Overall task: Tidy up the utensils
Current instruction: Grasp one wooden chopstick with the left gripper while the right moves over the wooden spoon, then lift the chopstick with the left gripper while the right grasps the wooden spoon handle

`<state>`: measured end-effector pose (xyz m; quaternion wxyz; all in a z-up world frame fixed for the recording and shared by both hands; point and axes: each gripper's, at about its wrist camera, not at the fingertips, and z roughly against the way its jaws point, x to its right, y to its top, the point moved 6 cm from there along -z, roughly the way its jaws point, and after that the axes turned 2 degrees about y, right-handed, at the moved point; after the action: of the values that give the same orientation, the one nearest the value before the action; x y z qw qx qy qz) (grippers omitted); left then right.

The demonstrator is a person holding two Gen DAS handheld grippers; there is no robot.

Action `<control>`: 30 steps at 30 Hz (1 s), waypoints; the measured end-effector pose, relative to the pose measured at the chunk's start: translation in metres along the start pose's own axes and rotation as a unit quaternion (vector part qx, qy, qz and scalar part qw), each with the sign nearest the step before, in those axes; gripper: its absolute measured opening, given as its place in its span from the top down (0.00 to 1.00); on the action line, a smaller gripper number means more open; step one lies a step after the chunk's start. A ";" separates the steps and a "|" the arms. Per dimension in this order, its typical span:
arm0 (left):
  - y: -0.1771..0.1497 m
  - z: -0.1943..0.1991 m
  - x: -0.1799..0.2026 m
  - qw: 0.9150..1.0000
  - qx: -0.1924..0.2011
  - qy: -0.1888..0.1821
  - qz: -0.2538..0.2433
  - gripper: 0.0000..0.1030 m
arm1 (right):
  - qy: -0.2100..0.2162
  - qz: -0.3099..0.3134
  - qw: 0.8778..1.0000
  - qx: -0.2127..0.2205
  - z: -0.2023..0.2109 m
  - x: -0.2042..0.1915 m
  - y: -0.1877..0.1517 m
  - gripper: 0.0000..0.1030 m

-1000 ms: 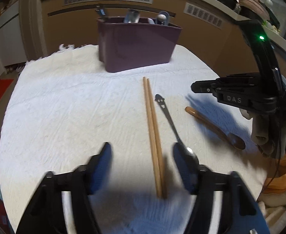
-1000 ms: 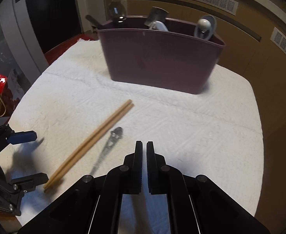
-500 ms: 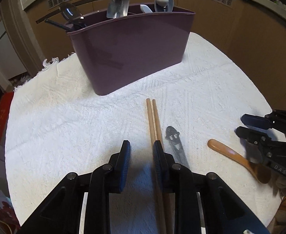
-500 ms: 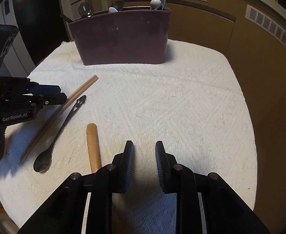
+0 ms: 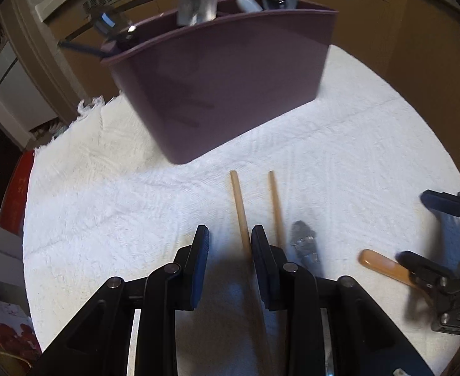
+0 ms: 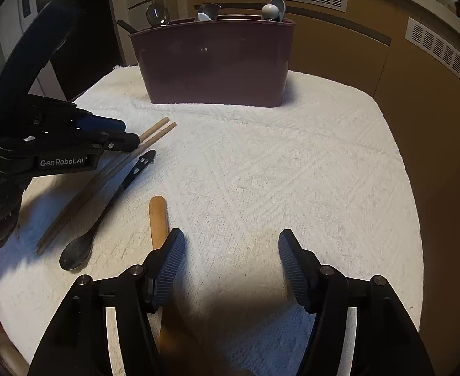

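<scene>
Tilting steeply down over the towel-covered worktop (image 6: 292, 163), the left hand-held gripper (image 5: 230, 260) stands part open, its jaws having just eased slightly wider; one of two wooden chopsticks (image 5: 240, 213) runs between the pads along the right-hand one, though whether it touches cannot be told, and the second lies just outside. The right hand-held gripper (image 6: 230, 266), jaws just spread wide, holds nothing; a wooden spoon (image 6: 158, 219) lies beside its left finger (image 6: 170, 260). One metal spoon (image 6: 104, 206) lies between chopsticks and wooden spoon. The right wrist view alone shows the metal spoon's bowl; the left wrist view shows only its blurred handle end. Beyond, one maroon utensil caddy (image 6: 217, 62) stands upright, several utensils poking out.
</scene>
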<state>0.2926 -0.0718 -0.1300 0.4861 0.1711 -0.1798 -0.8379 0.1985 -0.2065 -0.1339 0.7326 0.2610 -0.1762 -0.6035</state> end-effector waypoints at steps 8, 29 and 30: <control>0.008 -0.007 -0.004 0.999 -0.004 -0.043 0.027 0.68 | -0.003 0.008 1.000 -0.004 -0.003 -0.003 -0.001 0.24; -0.037 0.099 -0.030 0.986 0.131 -0.043 0.096 0.96 | -0.014 -0.002 1.000 0.023 0.038 0.011 -0.006 0.23; -0.039 0.109 -0.031 0.984 0.141 -0.042 0.097 0.96 | -0.013 0.004 1.000 0.025 0.042 0.008 -0.005 0.23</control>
<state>0.2276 -0.0123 -0.0492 0.5280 0.1844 -0.3323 -0.7595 0.1725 -0.2223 -0.1038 0.7259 0.2708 -0.2022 -0.5991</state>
